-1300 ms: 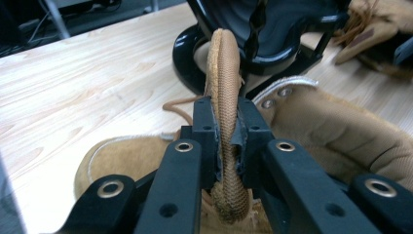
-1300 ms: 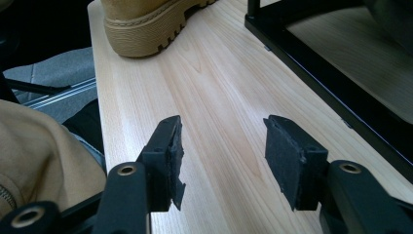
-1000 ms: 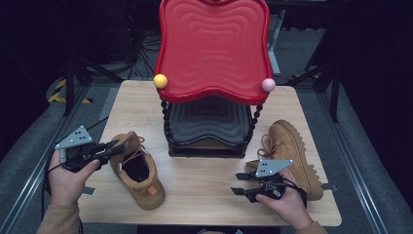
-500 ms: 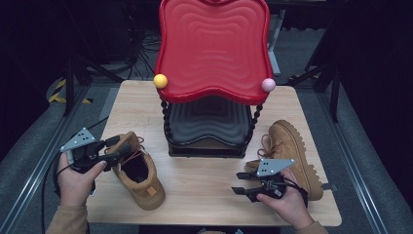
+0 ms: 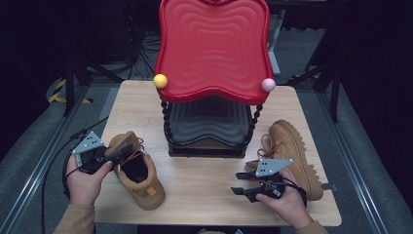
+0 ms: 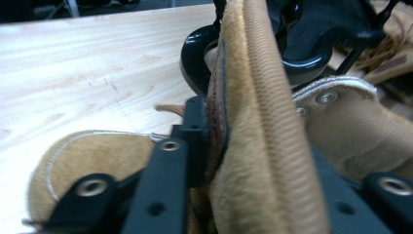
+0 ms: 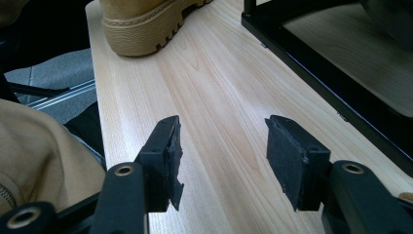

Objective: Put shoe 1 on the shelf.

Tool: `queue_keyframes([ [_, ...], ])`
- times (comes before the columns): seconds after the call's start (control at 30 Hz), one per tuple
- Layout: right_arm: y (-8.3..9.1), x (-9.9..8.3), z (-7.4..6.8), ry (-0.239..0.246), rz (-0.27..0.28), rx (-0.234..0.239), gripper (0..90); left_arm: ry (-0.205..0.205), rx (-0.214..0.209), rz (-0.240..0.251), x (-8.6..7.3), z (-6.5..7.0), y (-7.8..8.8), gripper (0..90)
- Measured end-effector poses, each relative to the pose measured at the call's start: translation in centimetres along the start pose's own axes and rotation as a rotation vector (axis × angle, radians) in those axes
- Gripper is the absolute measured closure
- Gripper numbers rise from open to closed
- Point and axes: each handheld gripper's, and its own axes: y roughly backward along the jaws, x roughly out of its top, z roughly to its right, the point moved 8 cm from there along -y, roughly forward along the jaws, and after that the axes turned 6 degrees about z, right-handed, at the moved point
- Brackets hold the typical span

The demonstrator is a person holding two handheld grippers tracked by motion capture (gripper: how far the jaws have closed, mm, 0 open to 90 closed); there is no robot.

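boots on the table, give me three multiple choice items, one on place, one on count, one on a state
1. Where does the boot in the left gripper stand?
A. left of the rack
B. on the red shelf
C. on the floor

2. How many tan boots are on the table?
A. one
B. two
C. three

3. How are the right gripper jaws?
A. clamped on a boot
C. holding a ball
B. open over bare wood

Answers: 1 A, the left boot sits left of the rack. 2 B, the left boot and the right boot. 3 B, the jaws stand apart with nothing between them.
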Motion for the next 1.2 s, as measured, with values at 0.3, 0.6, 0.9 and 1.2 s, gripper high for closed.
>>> queue_keyframes([
  [0.3, -0.1, -0.2, 0.1, -0.004, -0.005, -0.001, 47.7, -0.028, -0.063, 0.008, 1.1, 0.8, 0.3, 82.3],
  [0.6, 0.0, -0.8, -0.1, -0.02, -0.01, -0.005, 47.7, -0.104, -0.122, 0.054, 4.6, 2.2, 1.3, 82.3],
  [0.9, -1.1, -1.8, -1.3, -0.016, -0.042, 0.027, 48.3, -0.197, -0.223, 0.042, 7.9, 2.7, 2.1, 82.2],
  [1.2, -1.8, -2.5, -1.8, -0.01, -0.063, 0.047, 48.2, -0.213, -0.237, 0.046, 10.7, 2.9, 2.6, 82.2],
])
